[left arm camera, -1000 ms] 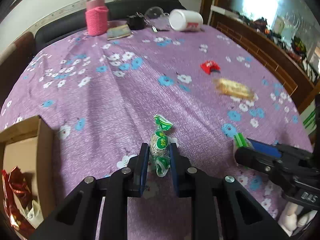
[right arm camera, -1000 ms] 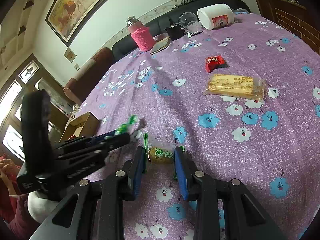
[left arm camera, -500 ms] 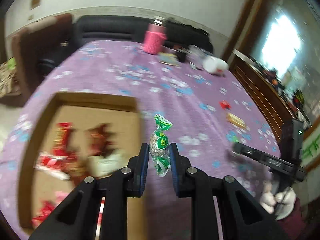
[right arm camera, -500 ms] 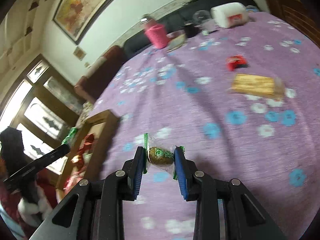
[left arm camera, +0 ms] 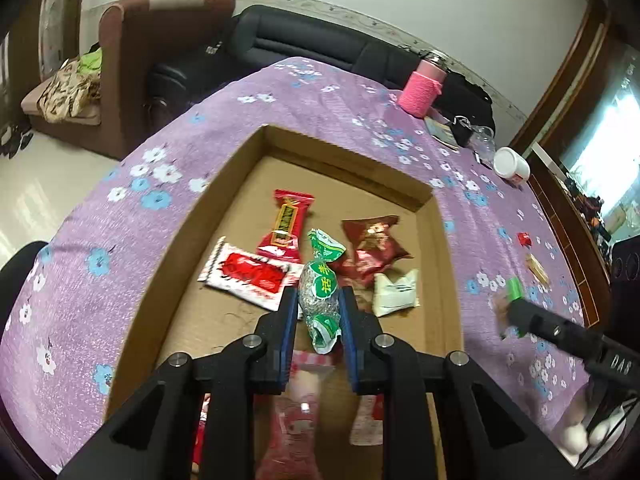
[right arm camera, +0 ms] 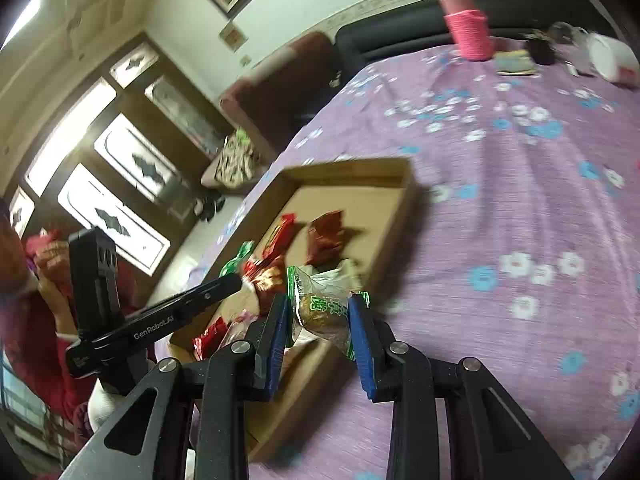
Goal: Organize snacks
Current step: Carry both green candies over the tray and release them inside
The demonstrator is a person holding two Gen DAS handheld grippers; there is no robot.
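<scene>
Over the cardboard box (left arm camera: 224,184), left tongs (left arm camera: 319,312) pinch a light, crinkly candy (left arm camera: 320,288) mid-body; right tongs (right arm camera: 322,312) grip another wrapped sweet (right arm camera: 320,308) (probably slippery).

A cardboard box (left arm camera: 436,264) sits on the desk (left arm camera: 120,240) near its front left edge. Inside it lie several snack packets (left arm camera: 252,276) close together toward the middle, with more at the near end. The left gripper (left arm camera: 319,316) hangs above the box, a wrapped candy (left arm camera: 320,292) clamped between its fingers (left arm camera: 288,320). The right gripper (right arm camera: 323,320) is over the box's right wall, its fingers (right arm camera: 362,336) closed on another wrapped snack (right arm camera: 320,308). At the far edge of the desk stand a flask (left arm camera: 424,88) and, to its right, a jar (left arm camera: 511,163) lying on its side. Two snacks (left arm camera: 530,256) lie on the desk well to the right of the box. Behind the desk is a sofa (left arm camera: 304,44), with an armchair (left arm camera: 156,52) to its left.
</scene>
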